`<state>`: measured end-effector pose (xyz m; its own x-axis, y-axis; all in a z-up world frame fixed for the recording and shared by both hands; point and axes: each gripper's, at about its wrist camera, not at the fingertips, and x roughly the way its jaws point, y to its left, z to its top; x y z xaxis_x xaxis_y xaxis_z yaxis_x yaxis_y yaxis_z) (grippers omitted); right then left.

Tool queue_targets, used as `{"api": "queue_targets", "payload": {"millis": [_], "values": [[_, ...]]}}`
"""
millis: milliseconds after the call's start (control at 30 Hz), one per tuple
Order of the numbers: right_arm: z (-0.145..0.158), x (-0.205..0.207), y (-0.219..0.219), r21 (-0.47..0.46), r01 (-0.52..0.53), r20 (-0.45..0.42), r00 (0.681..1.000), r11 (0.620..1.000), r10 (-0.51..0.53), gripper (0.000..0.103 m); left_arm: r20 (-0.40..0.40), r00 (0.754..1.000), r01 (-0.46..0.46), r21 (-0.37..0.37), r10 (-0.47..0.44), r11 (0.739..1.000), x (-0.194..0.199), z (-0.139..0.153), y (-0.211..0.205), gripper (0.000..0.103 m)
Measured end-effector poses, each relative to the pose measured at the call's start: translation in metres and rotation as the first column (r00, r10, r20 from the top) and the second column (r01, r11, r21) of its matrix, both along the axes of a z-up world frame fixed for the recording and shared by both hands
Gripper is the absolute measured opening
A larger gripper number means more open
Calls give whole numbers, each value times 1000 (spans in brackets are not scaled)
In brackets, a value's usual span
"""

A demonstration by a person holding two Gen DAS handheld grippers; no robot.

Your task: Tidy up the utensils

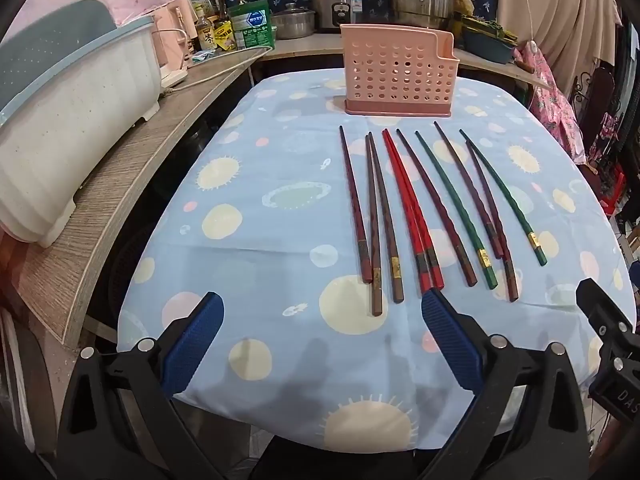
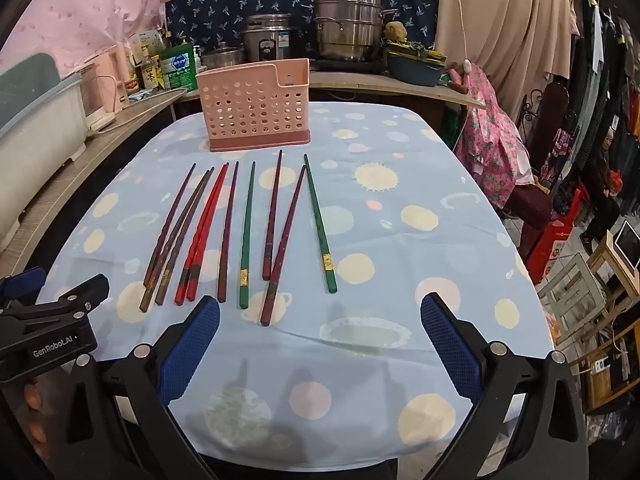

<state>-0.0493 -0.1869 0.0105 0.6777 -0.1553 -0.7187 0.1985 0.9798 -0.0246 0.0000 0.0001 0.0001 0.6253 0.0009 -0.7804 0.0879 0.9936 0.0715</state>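
Left wrist view: the left gripper (image 1: pixel 322 312) hovers with jaws spread wide, empty, near the handle ends of the mixed lacquered wooden chopsticks (image 1: pixel 416 216) fanned out on the blue sun-print tablecloth (image 1: pixel 256 240). Beyond their tips stands the perforated pink plastic utensil holder (image 1: pixel 398 70). The right gripper (image 2: pixel 320 316) is likewise spread and empty. Best to pinch one red pair (image 2: pixel 202 236) at the thick end (they lie touching). Open cloth lies right of the green stick (image 2: pixel 320 226); the table edge is near.

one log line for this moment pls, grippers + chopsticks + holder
left gripper open, holding nothing | right gripper open, holding nothing | chopsticks all flat on tablecloth | pink holder upright behind them | nothing sorted yet
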Motion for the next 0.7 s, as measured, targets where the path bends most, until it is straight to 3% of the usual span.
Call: {"api": "queue_targets", "payload": {"millis": [300, 433, 700], "values": [[5, 0, 4, 4, -4, 12, 1000, 1000, 4, 96, 12, 1000, -9, 2, 9, 1000, 5, 8, 0, 95], [7, -1, 6, 3, -2, 13, 1000, 1000, 2, 96, 53, 999, -11, 2, 11, 1000, -4, 8, 1, 95], [6, -1, 4, 5, -4, 13, 1000, 1000, 4, 96, 44, 999, -7, 1, 7, 1000, -3, 7, 0, 95]]}}
